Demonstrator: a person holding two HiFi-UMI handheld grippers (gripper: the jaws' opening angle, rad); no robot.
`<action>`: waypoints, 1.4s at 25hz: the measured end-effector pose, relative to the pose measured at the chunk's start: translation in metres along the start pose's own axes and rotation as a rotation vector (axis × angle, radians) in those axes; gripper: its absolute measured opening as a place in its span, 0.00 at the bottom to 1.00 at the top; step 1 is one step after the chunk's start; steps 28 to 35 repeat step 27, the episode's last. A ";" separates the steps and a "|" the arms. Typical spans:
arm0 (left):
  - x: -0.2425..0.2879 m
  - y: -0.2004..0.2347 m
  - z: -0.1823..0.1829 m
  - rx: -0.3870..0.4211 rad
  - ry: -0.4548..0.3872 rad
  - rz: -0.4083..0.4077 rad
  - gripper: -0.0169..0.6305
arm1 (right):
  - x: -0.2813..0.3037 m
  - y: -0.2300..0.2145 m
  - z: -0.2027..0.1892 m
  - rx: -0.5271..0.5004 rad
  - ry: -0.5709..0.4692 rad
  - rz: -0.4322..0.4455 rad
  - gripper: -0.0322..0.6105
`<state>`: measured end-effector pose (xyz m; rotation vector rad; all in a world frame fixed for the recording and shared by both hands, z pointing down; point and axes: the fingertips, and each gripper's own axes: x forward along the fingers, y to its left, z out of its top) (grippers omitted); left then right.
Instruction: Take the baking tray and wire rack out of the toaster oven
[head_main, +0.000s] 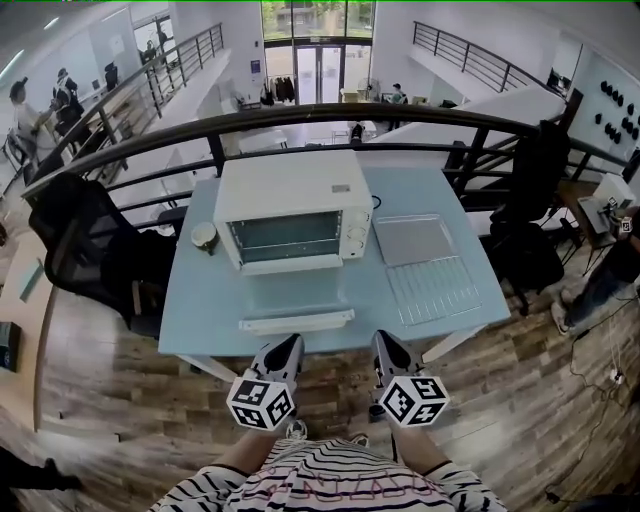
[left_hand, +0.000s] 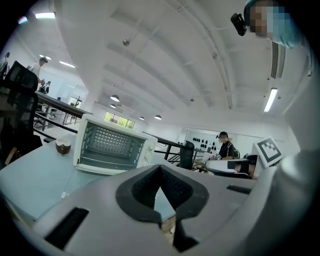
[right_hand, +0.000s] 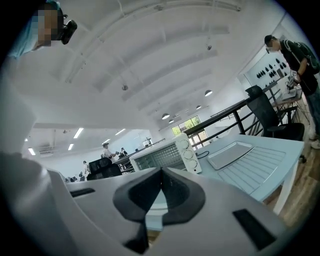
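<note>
Head view has the toaster oven in the middle of the pale blue table. The baking tray lies flat on the table just to the oven's right. The wire rack lies flat on the near side of the tray, right of the oven and close to the table's corner. Both look to be out already, so the task seems done or nearly so.

The left gripper and right gripper hang at the table's near edge, well clear of the oven. Each has its jaws clenched together on nothing.

A long white strip lies in front of the oven, and a small bowl sits at the oven's left.

The likely trouble is the rack. It sits so near the table's corner that a careless sweep of the right gripper could nudge it over the edge. The white strip lies just ahead of the left gripper's tips and could be knocked the same way.
</note>
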<state>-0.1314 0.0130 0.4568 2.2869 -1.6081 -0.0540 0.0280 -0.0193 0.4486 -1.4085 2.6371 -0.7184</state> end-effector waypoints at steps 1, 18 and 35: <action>-0.004 0.007 0.002 0.007 -0.003 0.000 0.06 | 0.004 0.006 -0.003 0.001 0.003 0.001 0.09; -0.031 0.089 0.018 0.059 0.021 -0.005 0.06 | 0.056 0.058 -0.039 -0.024 0.029 -0.055 0.09; -0.025 0.096 0.018 0.061 0.034 -0.050 0.06 | 0.059 0.055 -0.045 -0.027 0.041 -0.094 0.09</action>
